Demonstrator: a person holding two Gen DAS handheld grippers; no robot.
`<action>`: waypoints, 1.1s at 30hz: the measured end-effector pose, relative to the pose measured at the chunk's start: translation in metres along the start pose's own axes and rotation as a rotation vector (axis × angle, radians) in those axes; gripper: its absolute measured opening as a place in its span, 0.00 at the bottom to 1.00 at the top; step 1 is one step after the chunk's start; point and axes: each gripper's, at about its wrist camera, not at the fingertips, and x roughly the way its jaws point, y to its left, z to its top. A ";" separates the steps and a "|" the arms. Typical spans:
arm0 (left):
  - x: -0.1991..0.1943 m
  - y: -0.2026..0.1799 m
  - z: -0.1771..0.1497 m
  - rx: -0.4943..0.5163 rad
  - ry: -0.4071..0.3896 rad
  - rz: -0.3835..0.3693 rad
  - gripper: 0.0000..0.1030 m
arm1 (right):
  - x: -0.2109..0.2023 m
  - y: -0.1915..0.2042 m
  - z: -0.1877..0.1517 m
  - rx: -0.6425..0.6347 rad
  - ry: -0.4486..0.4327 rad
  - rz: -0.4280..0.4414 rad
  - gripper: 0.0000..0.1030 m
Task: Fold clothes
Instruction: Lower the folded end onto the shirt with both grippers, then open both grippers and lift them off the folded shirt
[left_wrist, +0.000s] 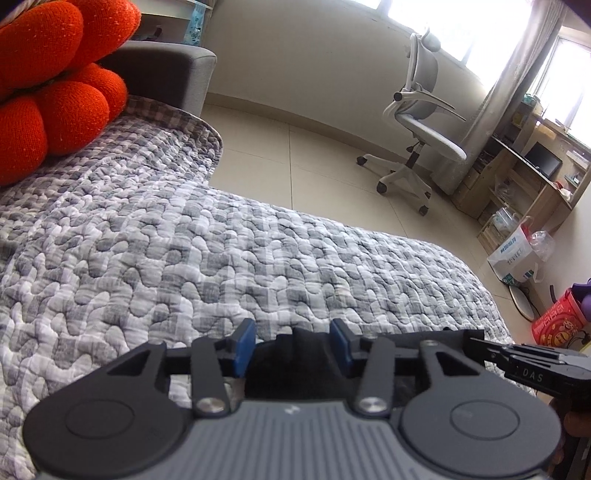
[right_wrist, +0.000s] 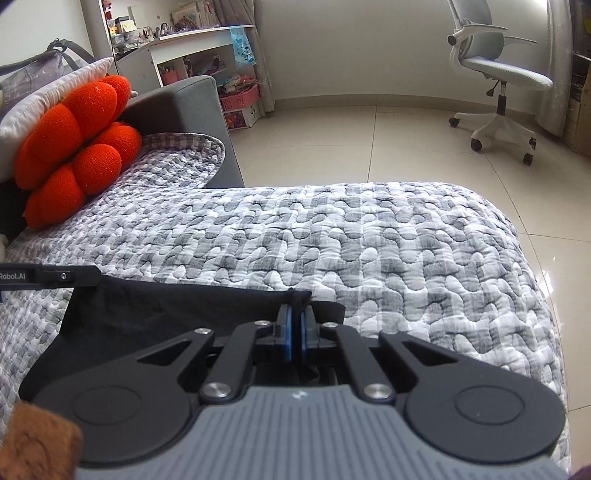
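A black garment (right_wrist: 166, 314) lies on the grey-and-white checked quilt (right_wrist: 369, 240) that covers the bed, spread flat toward 9 o'clock in the right wrist view, with its upper edge running in a straight dark line across the quilt. The right gripper (right_wrist: 295, 328) has its blue pads (right_wrist: 286, 332) pressed nearly together on a bunched corner of this cloth, which pokes up just past the fingertips at 12 o'clock of the jaws. At 9 o'clock in that view the black finger of the other tool reaches in and touches the far corner of the garment.

In the left wrist view, the left gripper (left_wrist: 291, 345) stands with its jaws wide apart, the blue pads (left_wrist: 243, 345) well separated, and a fold of the black garment (left_wrist: 295, 354) sits in the gap between them; neither pad visibly presses it. At 3 o'clock the tip of the right tool comes in beside the cloth's edge.

An orange flower-shaped cushion (right_wrist: 77, 147) rests on the quilt at 10 o'clock, against a grey sofa arm (right_wrist: 184, 107). Beyond the bed, on the pale tiled floor (right_wrist: 351, 140), a grey office chair (right_wrist: 498, 77) stands at 1 o'clock. A wooden desk (left_wrist: 524, 177) with clutter shows at 3 o'clock in the left view, with a red box (left_wrist: 557, 321) below it.
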 end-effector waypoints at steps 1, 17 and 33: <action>-0.001 0.000 0.000 0.000 -0.004 0.001 0.44 | -0.001 0.001 0.000 -0.004 -0.007 -0.002 0.04; -0.027 -0.020 -0.005 0.069 -0.053 0.024 0.41 | -0.018 0.011 0.001 -0.041 -0.070 -0.086 0.15; -0.046 -0.069 -0.048 0.203 0.022 -0.019 0.41 | -0.051 0.070 -0.040 -0.234 0.058 0.185 0.15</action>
